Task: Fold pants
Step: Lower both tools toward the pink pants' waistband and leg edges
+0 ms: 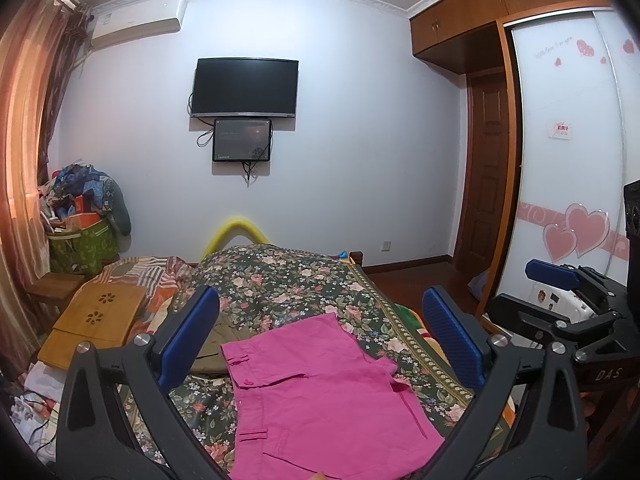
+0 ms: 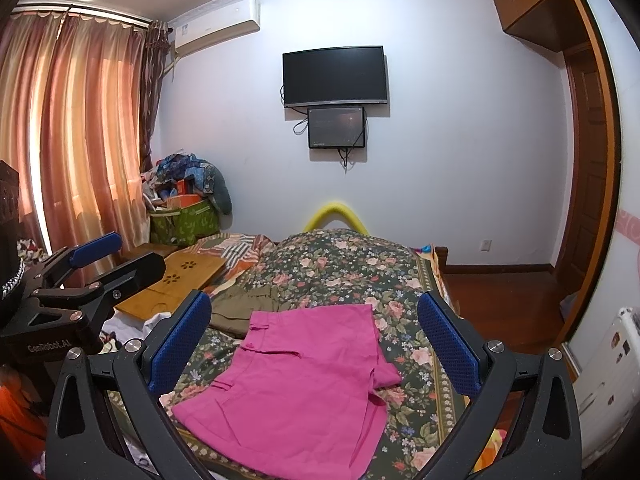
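Observation:
Pink shorts (image 1: 320, 396) lie spread flat on the floral bedspread (image 1: 288, 280), waistband to the left. They also show in the right wrist view (image 2: 304, 384). My left gripper (image 1: 320, 316) is open and empty, held above the shorts. My right gripper (image 2: 316, 320) is open and empty, also above the shorts. The right gripper shows at the right edge of the left wrist view (image 1: 560, 300), and the left gripper at the left edge of the right wrist view (image 2: 80, 280).
Folded olive-green pants (image 2: 244, 304) lie just beyond the pink shorts. A wooden lap tray (image 2: 180, 280) rests on the bed's left side. A green bag (image 2: 184, 220) piled with clothes stands by the curtain. A wardrobe (image 1: 568, 160) and wooden floor are to the right.

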`<state>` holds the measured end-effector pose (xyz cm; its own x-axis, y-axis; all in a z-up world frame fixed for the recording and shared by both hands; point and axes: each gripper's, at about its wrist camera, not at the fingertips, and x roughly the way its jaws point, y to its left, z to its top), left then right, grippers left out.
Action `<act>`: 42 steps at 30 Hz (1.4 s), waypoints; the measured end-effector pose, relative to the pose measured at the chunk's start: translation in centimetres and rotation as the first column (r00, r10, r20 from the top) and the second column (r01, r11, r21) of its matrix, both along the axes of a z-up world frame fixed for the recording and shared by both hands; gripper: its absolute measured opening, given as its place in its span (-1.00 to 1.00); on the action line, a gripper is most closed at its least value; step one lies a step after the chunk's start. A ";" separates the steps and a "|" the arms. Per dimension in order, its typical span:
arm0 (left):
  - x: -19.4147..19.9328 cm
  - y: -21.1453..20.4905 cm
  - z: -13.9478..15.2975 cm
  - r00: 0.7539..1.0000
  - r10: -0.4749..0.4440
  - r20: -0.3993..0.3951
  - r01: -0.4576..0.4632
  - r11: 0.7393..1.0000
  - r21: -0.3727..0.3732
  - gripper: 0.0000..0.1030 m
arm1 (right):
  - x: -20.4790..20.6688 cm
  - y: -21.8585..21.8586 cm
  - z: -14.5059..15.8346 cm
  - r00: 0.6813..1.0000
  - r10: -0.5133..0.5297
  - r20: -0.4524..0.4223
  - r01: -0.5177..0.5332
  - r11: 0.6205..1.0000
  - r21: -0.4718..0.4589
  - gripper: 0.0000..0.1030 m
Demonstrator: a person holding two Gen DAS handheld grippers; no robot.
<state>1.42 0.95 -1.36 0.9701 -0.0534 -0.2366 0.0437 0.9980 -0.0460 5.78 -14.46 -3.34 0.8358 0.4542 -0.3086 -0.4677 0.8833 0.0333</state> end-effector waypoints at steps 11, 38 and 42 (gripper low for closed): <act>4.4 3.2 -3.6 0.995 0.034 -0.096 -0.027 0.997 0.067 1.00 | 4.9 -1.5 -4.8 0.992 -0.045 -0.121 0.038 0.997 -0.063 0.99; 19.0 11.8 -24.9 0.770 0.018 -0.638 -0.046 0.999 -0.027 0.28 | 15.6 -1.2 -20.9 0.803 0.017 -0.595 -0.105 0.988 -0.115 0.02; 19.9 11.7 -26.8 0.736 -0.018 -0.677 -0.035 0.997 -0.064 0.09 | 16.6 -0.5 -22.5 0.761 0.049 -0.647 -0.142 0.986 -0.092 -0.07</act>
